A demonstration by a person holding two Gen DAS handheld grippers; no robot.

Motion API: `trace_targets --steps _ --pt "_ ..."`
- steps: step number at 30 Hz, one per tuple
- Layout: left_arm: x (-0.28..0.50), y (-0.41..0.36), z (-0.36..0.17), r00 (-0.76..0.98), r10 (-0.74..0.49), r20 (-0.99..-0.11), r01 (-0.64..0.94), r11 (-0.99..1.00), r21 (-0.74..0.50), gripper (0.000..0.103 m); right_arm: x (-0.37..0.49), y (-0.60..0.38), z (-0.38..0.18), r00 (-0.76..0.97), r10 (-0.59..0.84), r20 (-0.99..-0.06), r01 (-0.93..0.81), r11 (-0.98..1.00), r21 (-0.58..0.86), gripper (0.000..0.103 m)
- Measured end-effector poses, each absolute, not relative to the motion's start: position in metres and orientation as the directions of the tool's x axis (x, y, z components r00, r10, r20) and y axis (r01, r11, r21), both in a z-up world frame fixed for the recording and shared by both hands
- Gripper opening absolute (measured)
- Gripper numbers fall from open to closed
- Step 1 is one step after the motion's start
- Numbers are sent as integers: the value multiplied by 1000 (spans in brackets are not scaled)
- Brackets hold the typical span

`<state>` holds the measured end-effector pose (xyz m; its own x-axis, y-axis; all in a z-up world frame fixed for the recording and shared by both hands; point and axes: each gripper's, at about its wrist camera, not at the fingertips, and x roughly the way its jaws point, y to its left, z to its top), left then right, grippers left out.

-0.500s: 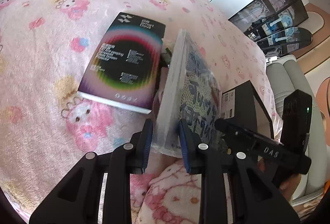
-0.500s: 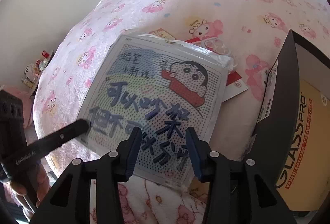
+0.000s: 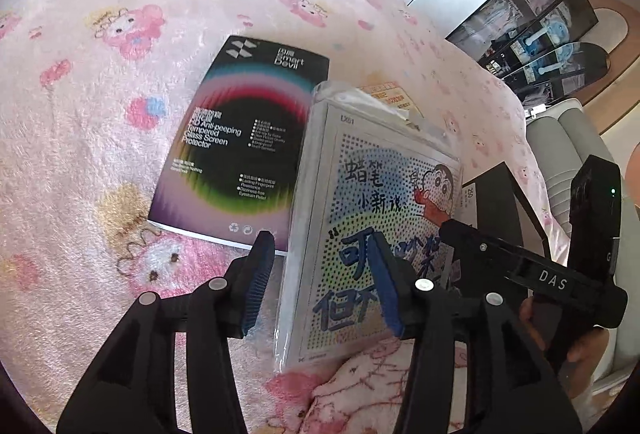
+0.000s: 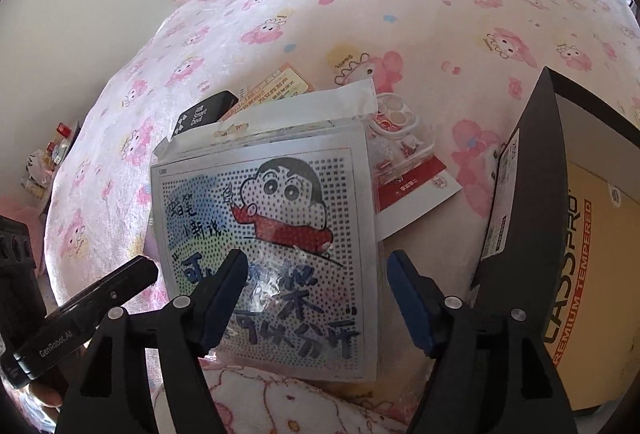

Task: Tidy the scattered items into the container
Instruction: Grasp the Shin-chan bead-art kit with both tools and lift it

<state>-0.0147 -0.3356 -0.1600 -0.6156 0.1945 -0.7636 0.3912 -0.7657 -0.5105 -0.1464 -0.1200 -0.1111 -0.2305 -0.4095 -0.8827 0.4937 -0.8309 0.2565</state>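
Fingers first: my left gripper (image 3: 320, 282) straddles the lower edge of the cartoon packet (image 3: 372, 234), which stands tilted on the pink blanket (image 3: 100, 114); a gap shows at the left pad, so I judge the jaws parted, not pinching. My right gripper (image 4: 318, 302) hangs spread wide in front of the packet's face, holding nothing. Just right of it, the black box (image 4: 516, 202), open side toward me, likely the container. Behind the packet: dark screen-protector box (image 3: 248, 138) flat on the blanket, a clear phone case (image 4: 396, 126), an orange card (image 4: 280, 86). Risk: unsupported, the glossy packet could slump or slide on soft fleece; a late close would catch only wrapper.
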Motion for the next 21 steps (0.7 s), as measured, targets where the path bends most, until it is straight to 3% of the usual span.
trace_targets --steps 3,6,10,18,21 --pt "-18 -335 -175 -590 197 -783 417 -756 -505 49 -155 -126 -136 -157 -341 -927 511 -831 219 72" --pt "-18 -338 -180 -596 226 -771 412 -738 -535 49 -158 -130 -147 -64 -380 -923 500 -812 300 75" --pt "-19 -342 -188 -575 253 -778 433 -712 -552 56 -145 -140 -140 -101 -384 -918 564 -782 264 61" --pt "-1 -330 -110 -669 199 -716 345 -771 -536 55 -130 -117 -73 -171 -527 -833 590 -732 342 54" --pt "-1 -315 -81 -692 181 -699 311 -799 -515 49 -120 -101 -42 -234 -549 -802 599 -732 326 52"
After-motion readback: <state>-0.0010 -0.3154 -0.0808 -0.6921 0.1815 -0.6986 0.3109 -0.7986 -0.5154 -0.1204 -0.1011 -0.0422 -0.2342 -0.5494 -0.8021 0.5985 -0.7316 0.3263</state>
